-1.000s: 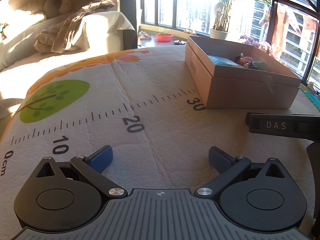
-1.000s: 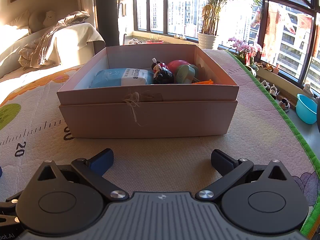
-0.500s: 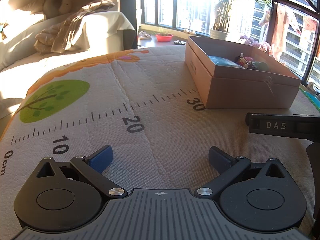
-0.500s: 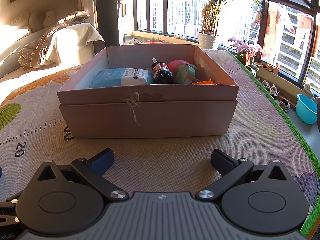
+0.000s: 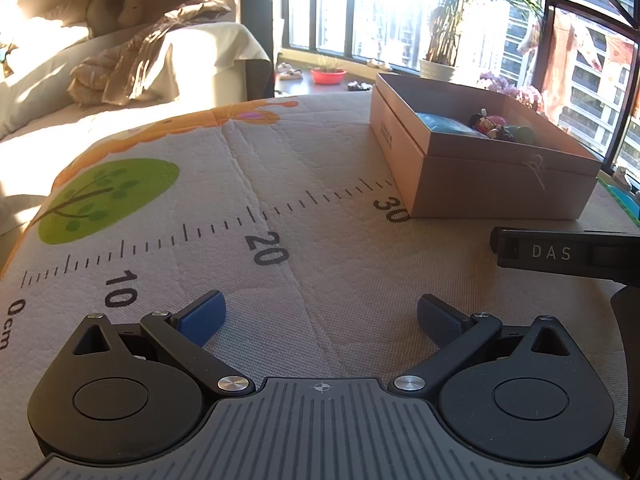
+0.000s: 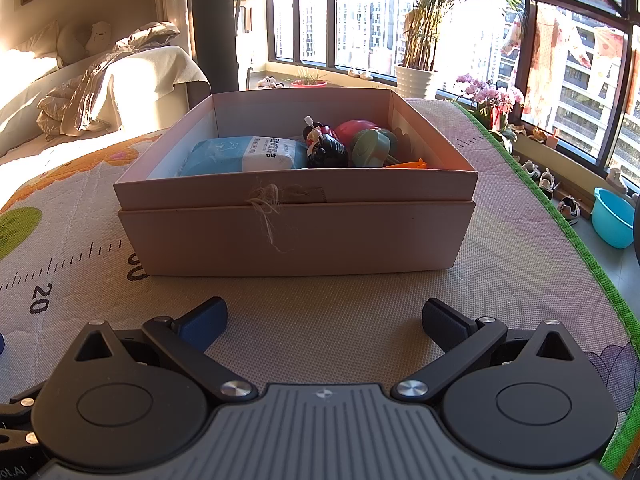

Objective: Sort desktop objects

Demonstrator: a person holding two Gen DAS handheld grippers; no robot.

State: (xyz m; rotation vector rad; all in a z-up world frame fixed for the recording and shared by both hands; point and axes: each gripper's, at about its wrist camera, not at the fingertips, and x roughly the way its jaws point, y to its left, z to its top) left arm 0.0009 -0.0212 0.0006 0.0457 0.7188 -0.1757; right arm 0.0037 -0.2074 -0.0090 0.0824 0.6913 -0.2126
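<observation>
An open pink cardboard box point(image 6: 296, 240) stands on the printed mat straight ahead of my right gripper point(image 6: 324, 320), which is open and holds nothing. Inside the box lie a blue tissue pack point(image 6: 244, 156), a small black-and-red figurine point(image 6: 324, 146), a pink ball point(image 6: 354, 130), a green round toy point(image 6: 370, 152) and an orange piece point(image 6: 408, 165). My left gripper point(image 5: 320, 316) is open and holds nothing, low over the mat near the 20 mark. In the left wrist view the same box point(image 5: 492, 188) sits at the far right.
The mat point(image 5: 192, 216) shows a ruler scale and a green tree print. The right device's black bar marked DAS point(image 5: 560, 254) juts in at the right. A green mat edge point(image 6: 560, 216) marks the drop at the right. A sofa with a blanket point(image 5: 132, 64) lies behind.
</observation>
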